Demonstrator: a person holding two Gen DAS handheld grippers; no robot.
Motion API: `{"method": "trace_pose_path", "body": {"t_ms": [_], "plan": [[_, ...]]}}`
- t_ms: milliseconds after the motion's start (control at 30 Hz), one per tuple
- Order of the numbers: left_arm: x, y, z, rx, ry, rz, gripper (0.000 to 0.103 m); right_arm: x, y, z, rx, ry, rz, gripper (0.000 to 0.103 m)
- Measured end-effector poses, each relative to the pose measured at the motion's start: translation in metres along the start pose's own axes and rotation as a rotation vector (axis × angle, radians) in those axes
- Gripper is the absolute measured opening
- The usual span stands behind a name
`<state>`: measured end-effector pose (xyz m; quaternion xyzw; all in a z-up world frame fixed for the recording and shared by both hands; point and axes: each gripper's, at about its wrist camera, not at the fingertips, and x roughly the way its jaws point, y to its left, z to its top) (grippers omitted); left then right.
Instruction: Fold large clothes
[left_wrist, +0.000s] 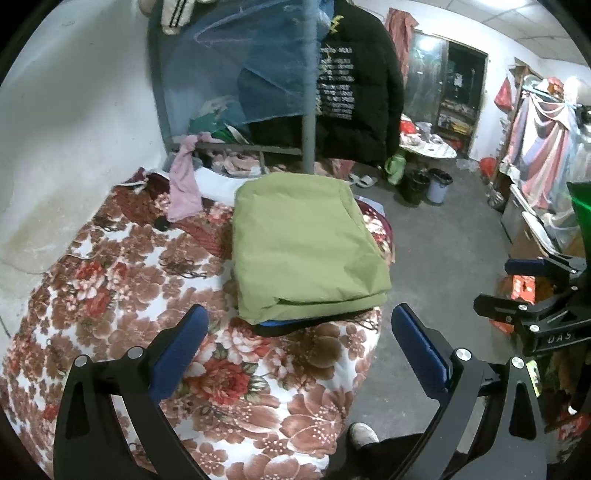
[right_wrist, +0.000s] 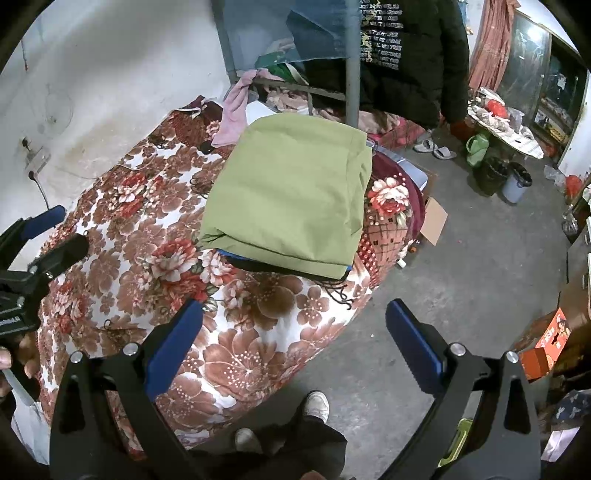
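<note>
A wall socket (right_wrist: 36, 165) and a cardboard flap (right_wrist: 433, 220) are shown only in the right wrist view. Only "DAS" is read on the right gripper (left_wrist: 495, 284). The folded green garment (left_wrist: 304, 247) is laid on the floral blanket (left_wrist: 122, 295), ahead of both grippers. The left gripper (left_wrist: 299, 332) and right gripper are held open, empty.

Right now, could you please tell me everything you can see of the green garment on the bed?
The green garment is olive, smooth woven-looking cloth, folded into a thick, roughly rectangular bundle with stacked layers showing at its near edge. Blue and black trim peeks out beneath. It lies flat on the floral blanket near the bed's floor-side edge. Neither tongs touch it; both are open.
</note>
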<state>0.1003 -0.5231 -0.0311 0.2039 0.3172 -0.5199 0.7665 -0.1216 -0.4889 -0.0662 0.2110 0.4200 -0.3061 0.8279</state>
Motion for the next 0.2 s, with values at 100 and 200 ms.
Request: {"method": "trace_pose_path", "body": {"t_ms": [100, 200], "plan": [[0.0016, 0.0032, 0.0019, -0.019, 0.001, 0.007, 0.098, 0.0002, 0.0024, -0.0012, 0.004, 0.002, 0.001, 0.098], [0.0023, 0.0011, 0.001, -0.004, 0.003, 0.02, 0.098, 0.0001, 0.0026, -0.0007, 0.002, -0.002, -0.01, 0.098]]}}
